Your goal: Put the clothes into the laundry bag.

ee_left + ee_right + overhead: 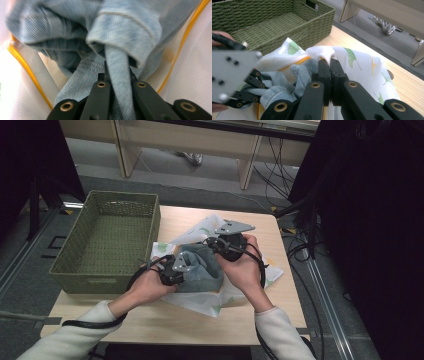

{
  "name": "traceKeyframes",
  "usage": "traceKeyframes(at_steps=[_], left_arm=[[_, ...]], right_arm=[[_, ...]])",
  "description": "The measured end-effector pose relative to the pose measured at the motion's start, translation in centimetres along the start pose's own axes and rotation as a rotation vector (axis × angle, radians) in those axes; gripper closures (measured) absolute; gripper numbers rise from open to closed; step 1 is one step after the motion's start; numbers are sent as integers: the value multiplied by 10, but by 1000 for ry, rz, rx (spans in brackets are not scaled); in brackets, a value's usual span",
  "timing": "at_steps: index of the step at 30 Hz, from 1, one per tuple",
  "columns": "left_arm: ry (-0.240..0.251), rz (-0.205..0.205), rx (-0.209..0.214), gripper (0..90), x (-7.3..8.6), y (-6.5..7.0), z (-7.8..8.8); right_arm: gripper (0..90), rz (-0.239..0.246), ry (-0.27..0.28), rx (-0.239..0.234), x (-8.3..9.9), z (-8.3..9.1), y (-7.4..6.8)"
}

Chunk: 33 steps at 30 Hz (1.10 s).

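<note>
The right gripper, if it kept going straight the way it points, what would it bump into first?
Probably the green woven basket. The right gripper is shut on the white leaf-print cloth, and the basket wall stands just beyond; depth is uncertain.

place: lab or workroom | signs: loose cables (305, 240) on grey floor (200, 180), dark curtains (370, 220)

I see the high view is dim, with dark corners at left and right. The left claw view is blurry up close, with white glare at both sides.
</note>
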<state>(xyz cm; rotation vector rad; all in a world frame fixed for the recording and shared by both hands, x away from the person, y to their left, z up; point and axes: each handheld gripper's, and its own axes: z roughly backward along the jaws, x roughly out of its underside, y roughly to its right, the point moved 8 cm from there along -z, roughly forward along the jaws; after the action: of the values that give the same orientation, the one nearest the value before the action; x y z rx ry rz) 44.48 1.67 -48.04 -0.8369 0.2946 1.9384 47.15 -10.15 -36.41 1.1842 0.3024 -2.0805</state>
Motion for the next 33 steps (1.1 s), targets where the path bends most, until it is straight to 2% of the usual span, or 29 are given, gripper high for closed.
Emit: traceKeyframes(at_steps=[6, 10, 17, 21, 22, 23, 26, 28, 33], left_arm=[[121, 61, 13, 874, -21, 4, 19], [169, 62, -2, 874, -33, 7, 30], [219, 47, -23, 874, -50, 13, 46], [235, 22, -45, 873, -59, 17, 57], [239, 17, -45, 874, -61, 19, 60], [248, 10, -49, 874, -64, 20, 62], [242, 0, -51, 873, -68, 23, 64], [230, 8, -59, 872, -70, 20, 60], [177, 29, -126, 871, -71, -1, 39]], right_arm=[[900, 5, 9, 0, -2, 1, -1], [900, 10, 16, -4, -3, 2, -3], [900, 24, 29, -15, -7, 7, -8], [900, 28, 39, -25, -10, 9, -12], [900, 8, 35, -26, -10, 10, -13], [900, 29, 41, -29, -11, 10, -12], [900, 32, 46, -35, -12, 10, -13], [900, 33, 44, -37, -11, 10, -13], [900, 26, 42, -37, -11, 11, -13]])
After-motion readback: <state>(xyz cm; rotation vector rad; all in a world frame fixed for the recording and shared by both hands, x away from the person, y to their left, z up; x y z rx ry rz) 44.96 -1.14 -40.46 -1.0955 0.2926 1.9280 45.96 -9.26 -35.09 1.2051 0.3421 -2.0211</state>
